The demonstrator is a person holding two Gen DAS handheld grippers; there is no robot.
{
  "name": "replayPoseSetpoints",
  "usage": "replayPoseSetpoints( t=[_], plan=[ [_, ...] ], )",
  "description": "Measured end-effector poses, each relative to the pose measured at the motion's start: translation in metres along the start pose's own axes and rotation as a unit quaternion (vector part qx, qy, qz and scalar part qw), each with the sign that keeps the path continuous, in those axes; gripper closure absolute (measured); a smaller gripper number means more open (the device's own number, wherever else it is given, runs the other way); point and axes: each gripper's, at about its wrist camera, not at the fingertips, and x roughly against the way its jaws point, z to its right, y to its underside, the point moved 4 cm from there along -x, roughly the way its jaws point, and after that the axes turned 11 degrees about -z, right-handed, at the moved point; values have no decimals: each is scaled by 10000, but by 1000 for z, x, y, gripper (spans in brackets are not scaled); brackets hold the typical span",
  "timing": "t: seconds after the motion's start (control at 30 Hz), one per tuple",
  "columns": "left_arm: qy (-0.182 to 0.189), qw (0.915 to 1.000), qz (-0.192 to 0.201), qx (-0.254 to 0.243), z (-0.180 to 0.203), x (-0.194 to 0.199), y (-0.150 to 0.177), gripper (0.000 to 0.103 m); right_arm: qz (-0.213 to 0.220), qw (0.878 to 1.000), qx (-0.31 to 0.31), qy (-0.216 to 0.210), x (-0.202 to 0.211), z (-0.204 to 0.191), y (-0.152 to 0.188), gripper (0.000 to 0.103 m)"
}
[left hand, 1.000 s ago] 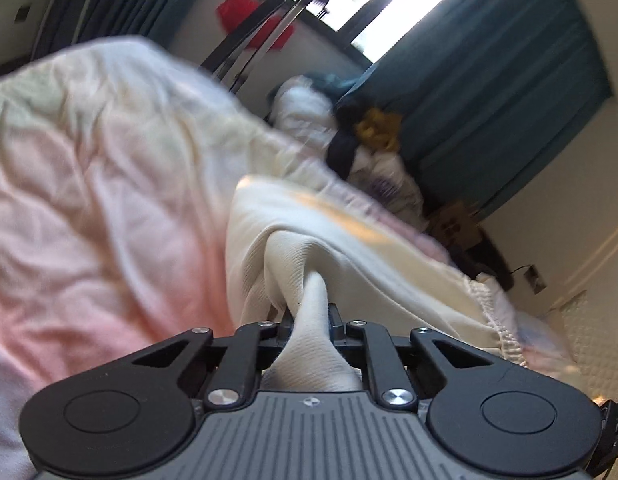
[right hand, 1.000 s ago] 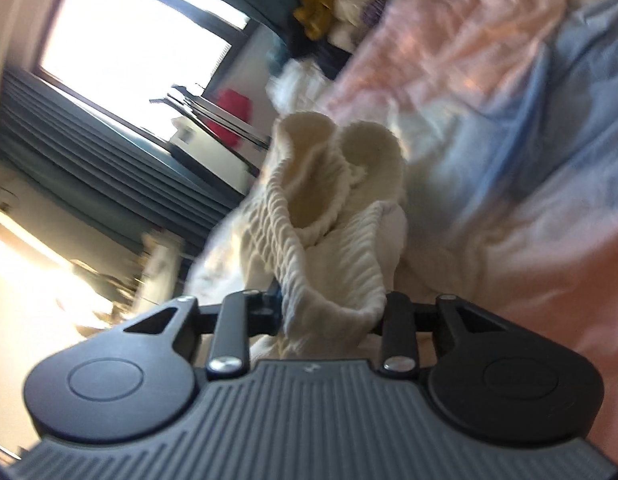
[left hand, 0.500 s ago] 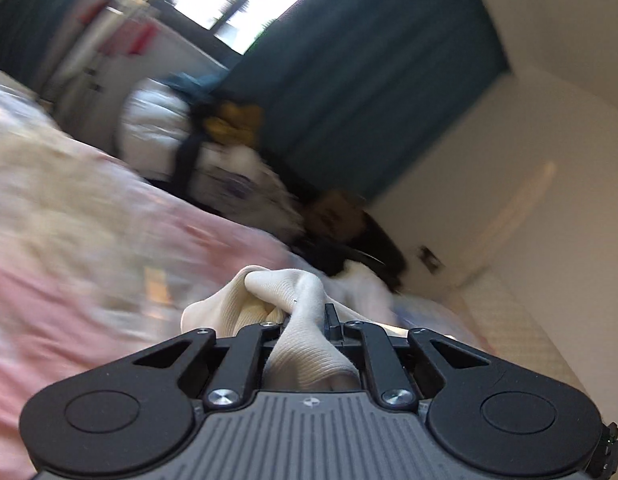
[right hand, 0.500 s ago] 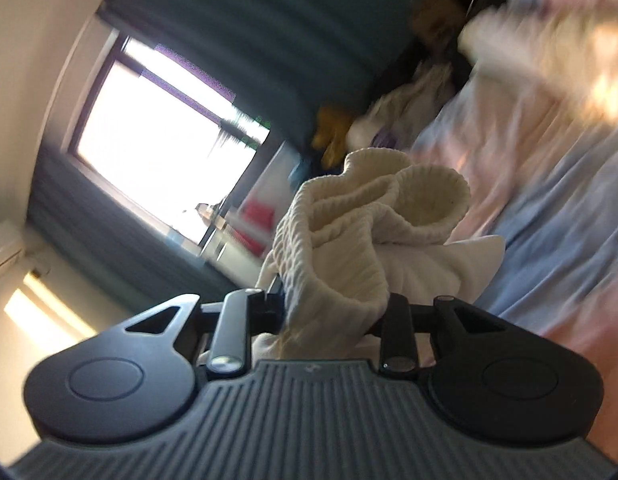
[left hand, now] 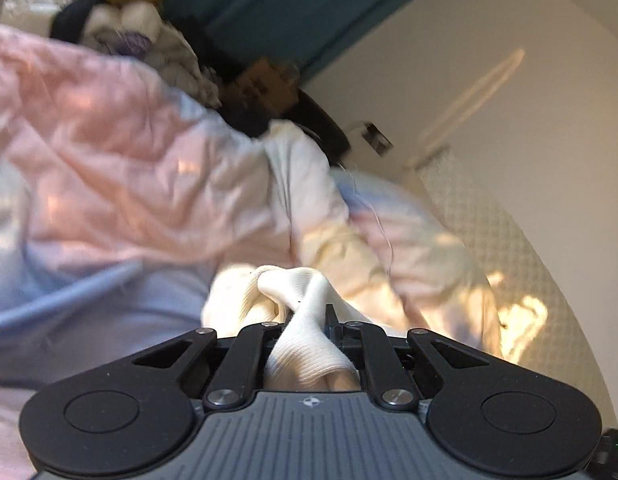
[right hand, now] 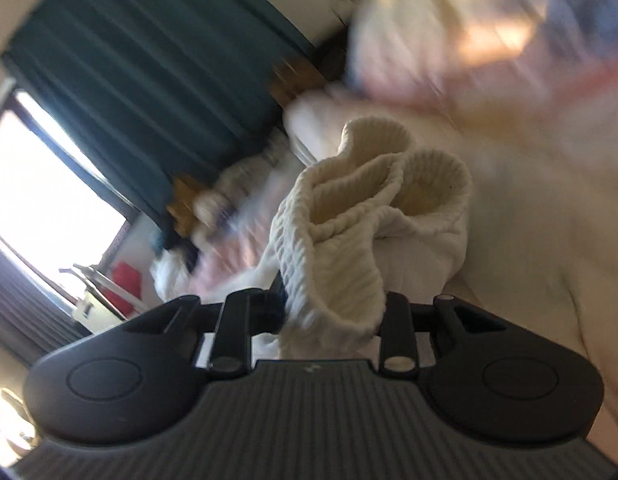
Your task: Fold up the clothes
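Left gripper (left hand: pixel 307 320) clenched on thin twist of cream knit garment (left hand: pixel 305 344); right gripper (right hand: pixel 335 312) clenched on its thick ribbed hem (right hand: pixel 337 280). Garment bunched between both, held above bed quilt (left hand: pixel 109 168).

Advice: draw grippers apart, tension cloth, lay flat on clear quilt before creasing; avoid clothes pile (left hand: pixel 141 36).

Fingers' tips buried in fabric. Garment's full shape unseen. Right view heavily blurred.

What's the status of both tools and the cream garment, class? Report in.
Left tool shut on cream garment. Right tool shut on its ribbed edge. Garment bunched above pink and blue bedding. Nothing between the tools' fingers but cloth.
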Motion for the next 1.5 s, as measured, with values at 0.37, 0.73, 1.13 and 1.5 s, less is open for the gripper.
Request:
replayPoseSetpoints(
  t=[0.37,0.73,1.13,1.5],
  plan=[
    [-375,9918,-884,-843,-44,10,36,82,-260,9957,-863,212,-21,68,71,66],
    [-1062,9770,-695,-1711,27,104,55,38,-230,9932,-398,1071,31,24,82,55],
    [-1200,9656,-184,-2300,120,227,86,10,287,9806,957,1690,115,-56,104,52],
    [-1308,9567,330,-2580,163,323,130,0,929,9642,1896,1603,178,-158,165,52]
  ],
)
